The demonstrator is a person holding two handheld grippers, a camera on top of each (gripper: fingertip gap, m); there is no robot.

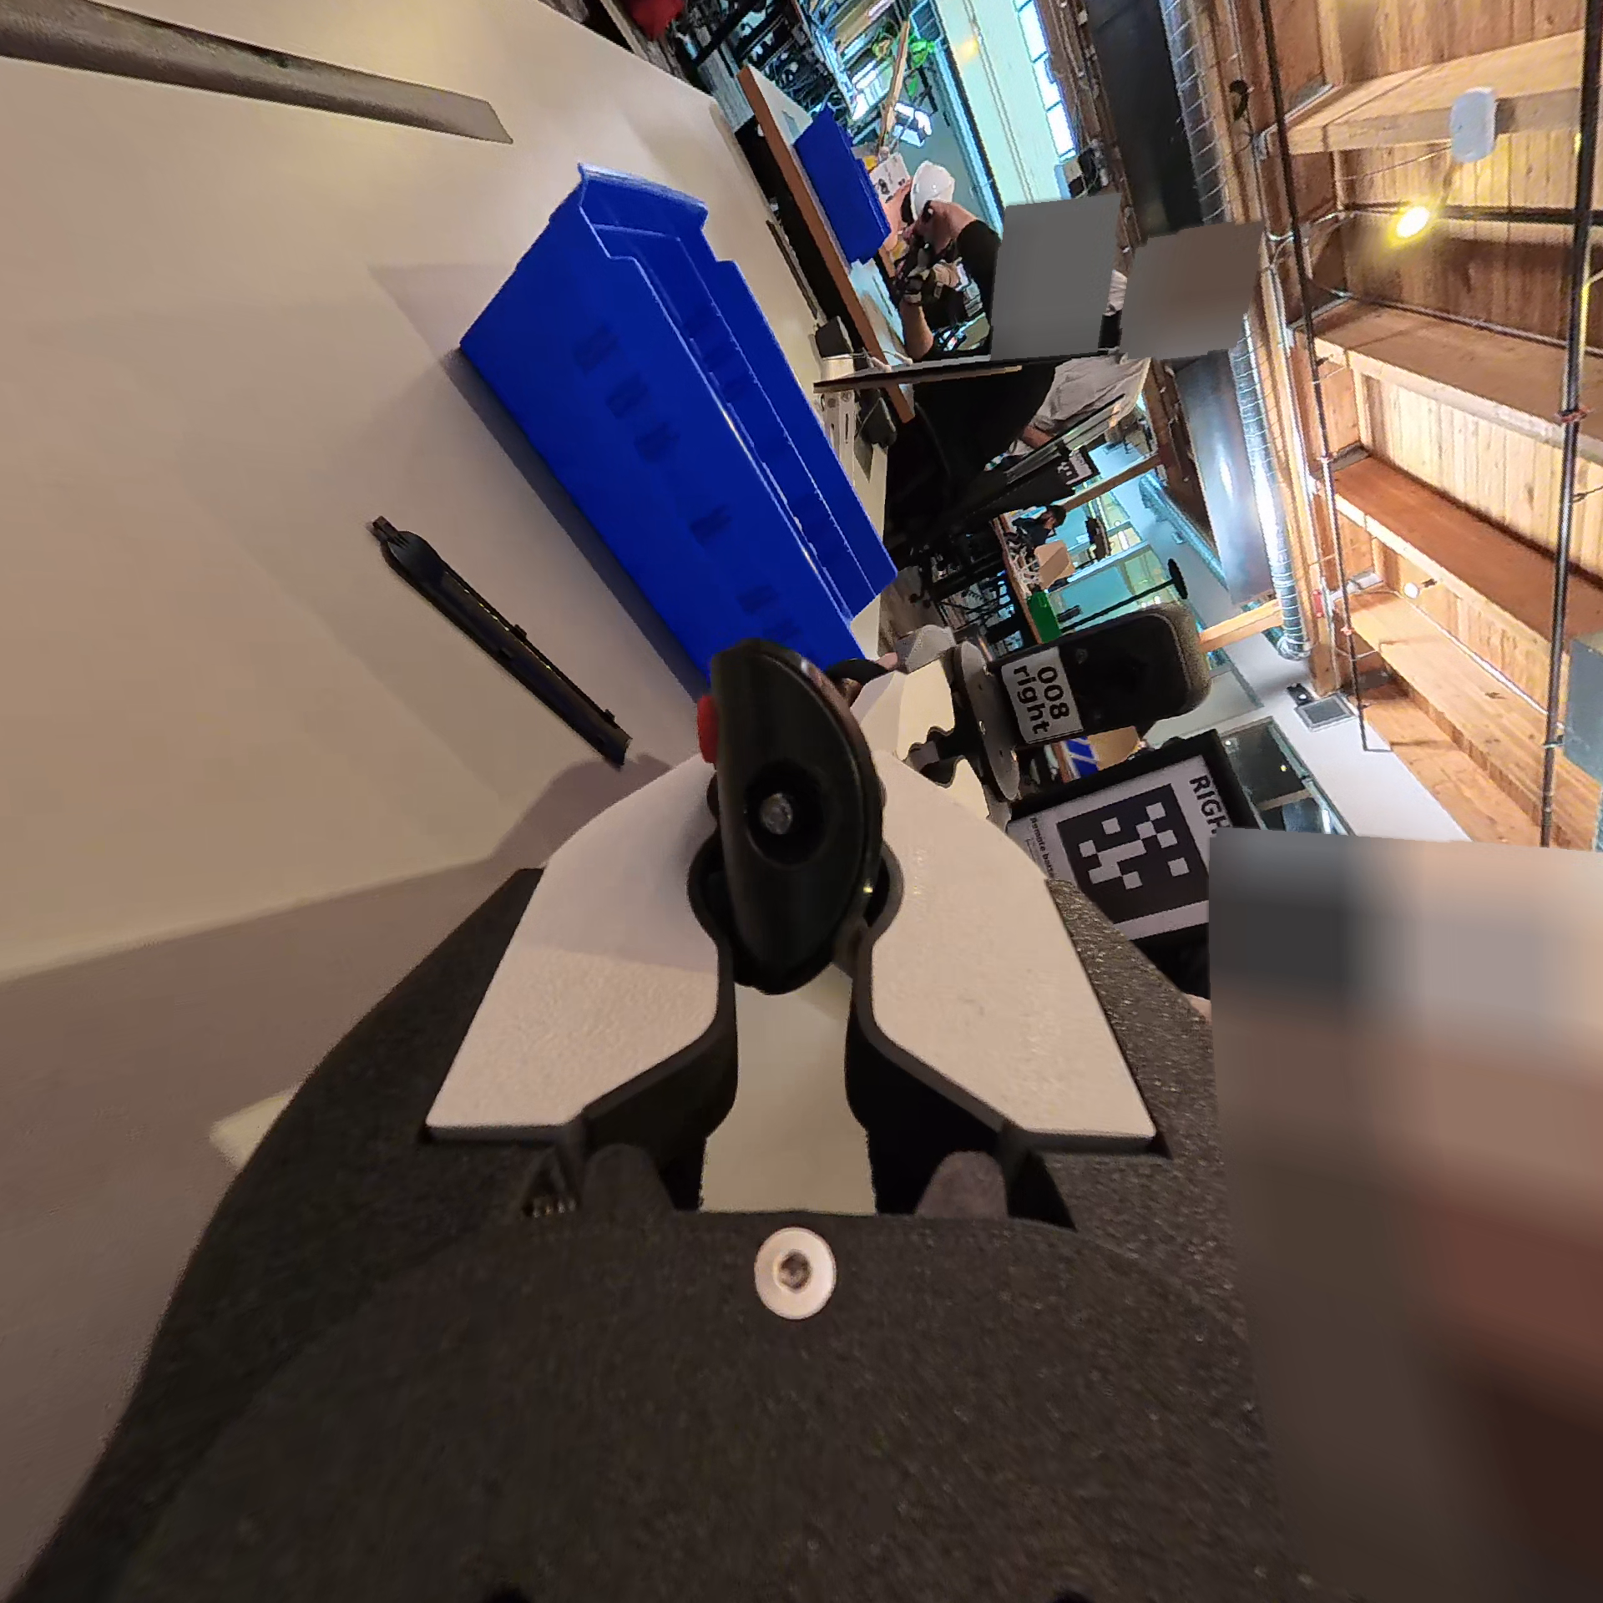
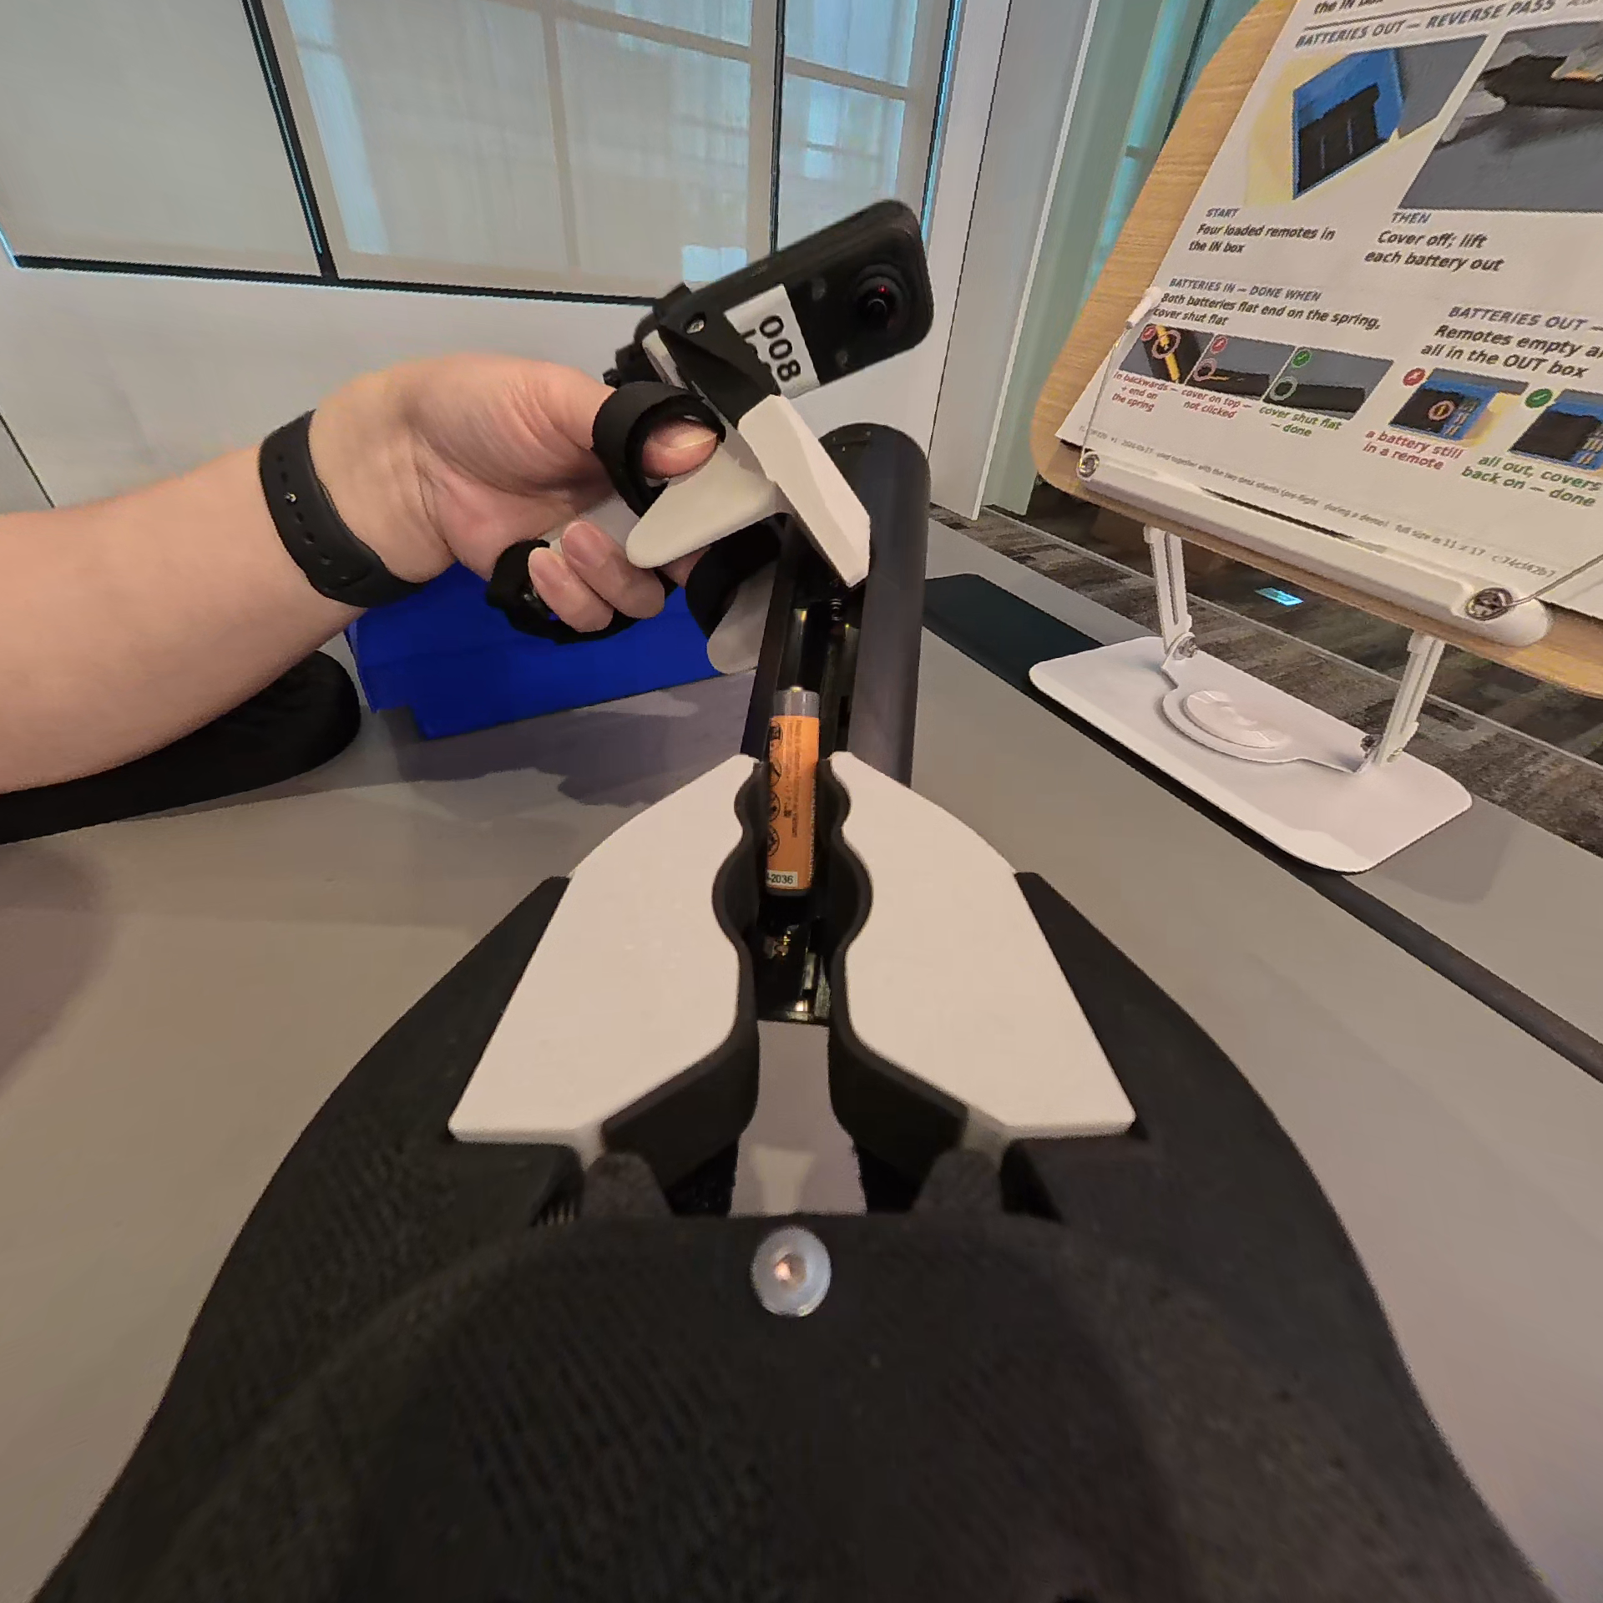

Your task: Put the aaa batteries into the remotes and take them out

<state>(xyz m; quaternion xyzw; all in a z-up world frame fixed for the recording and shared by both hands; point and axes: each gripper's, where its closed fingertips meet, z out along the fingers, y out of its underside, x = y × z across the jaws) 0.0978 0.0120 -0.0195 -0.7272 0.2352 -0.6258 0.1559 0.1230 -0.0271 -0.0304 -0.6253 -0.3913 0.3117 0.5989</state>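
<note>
My left gripper [image 1: 794,781] is shut on one end of a black remote [image 1: 781,867], seen end-on. In the right wrist view the remote [image 2: 885,607] rises from the table with its battery bay open towards me, and a hand holds the left gripper [image 2: 781,572] on its far end. An orange AAA battery [image 2: 791,807] lies along the bay. My right gripper [image 2: 789,772] is closed on the battery's sides, a dark pad against each. A thin black cover [image 1: 494,642] lies flat on the table beside a blue bin [image 1: 677,416].
The blue bin [image 2: 520,668] stands behind the left hand. A white stand [image 2: 1249,746] holding an instruction sheet [image 2: 1353,347] sits at the right, near the table edge. The right gripper's camera body [image 1: 1102,685] shows behind the remote. People work at far tables.
</note>
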